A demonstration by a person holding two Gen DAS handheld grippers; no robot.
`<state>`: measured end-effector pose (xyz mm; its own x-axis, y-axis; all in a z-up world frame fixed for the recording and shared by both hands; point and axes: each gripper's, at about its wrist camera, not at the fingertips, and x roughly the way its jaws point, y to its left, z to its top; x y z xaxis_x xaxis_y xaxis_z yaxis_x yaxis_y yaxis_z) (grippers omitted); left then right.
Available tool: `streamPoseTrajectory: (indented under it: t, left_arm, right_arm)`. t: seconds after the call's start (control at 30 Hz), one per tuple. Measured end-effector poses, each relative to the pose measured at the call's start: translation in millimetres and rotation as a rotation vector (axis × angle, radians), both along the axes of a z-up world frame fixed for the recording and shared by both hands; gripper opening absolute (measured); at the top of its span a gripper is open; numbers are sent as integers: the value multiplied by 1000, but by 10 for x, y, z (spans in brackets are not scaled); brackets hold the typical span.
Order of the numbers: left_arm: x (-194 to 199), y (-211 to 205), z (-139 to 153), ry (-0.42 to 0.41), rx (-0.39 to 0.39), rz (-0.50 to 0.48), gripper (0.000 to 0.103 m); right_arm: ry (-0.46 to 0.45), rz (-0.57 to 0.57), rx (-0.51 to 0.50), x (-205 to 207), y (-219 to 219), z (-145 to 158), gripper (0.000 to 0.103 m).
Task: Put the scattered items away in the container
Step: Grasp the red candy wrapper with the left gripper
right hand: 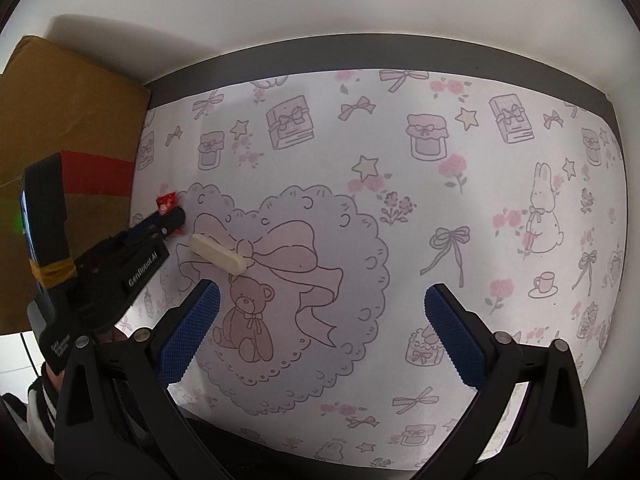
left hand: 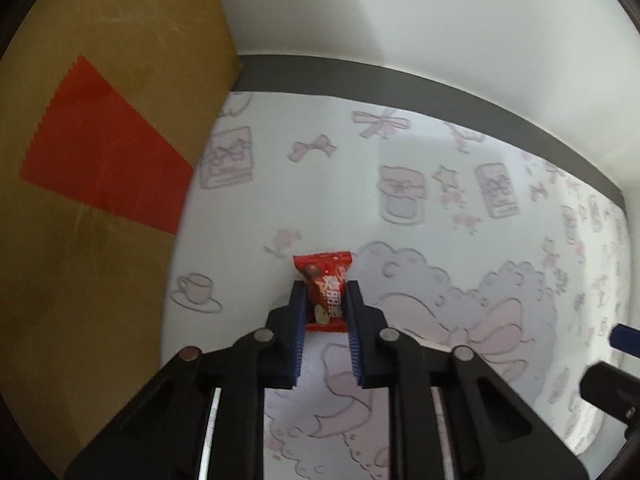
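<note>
Left gripper (left hand: pixel 325 294) is clamping a red candy wrapper (left hand: pixel 323 280) near the desk's left edge, beside the cardboard box (left hand: pixel 100 160); right gripper (right hand: pixel 320 300) is hovering with fingers spread; cream capsule (right hand: pixel 218 253) is lying on the patterned cloth (right hand: pixel 460 220).

**Patterned cloth against a white wall**

A pale tablecloth (right hand: pixel 440 216) printed with pink bows, jam jars, books, roses and a teddy bear covers a dark grey table (right hand: pixel 360 54). A plain white wall (left hand: pixel 440 20) rises directly behind.
</note>
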<state>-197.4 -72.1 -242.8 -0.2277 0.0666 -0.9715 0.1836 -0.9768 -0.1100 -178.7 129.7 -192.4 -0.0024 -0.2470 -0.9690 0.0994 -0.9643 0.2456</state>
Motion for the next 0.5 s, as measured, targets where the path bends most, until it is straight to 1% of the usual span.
streamPoseTrajectory:
  t: [0.07, 0.17, 0.3, 0.5]
  left_arm:
    - [64, -6, 26, 8, 11, -7, 18]
    - [156, -2, 74, 12, 7, -29, 18]
    - [255, -38, 153, 25, 8, -34, 17]
    - [451, -48, 302, 55, 6, -38, 18]
  right_arm:
    - [1, 1, -6, 20, -4, 1, 103]
    - [0, 2, -15, 63, -22, -8, 103]
    - [6, 10, -21, 111, -73, 10, 103]
    - [18, 51, -41, 193, -230, 35, 103]
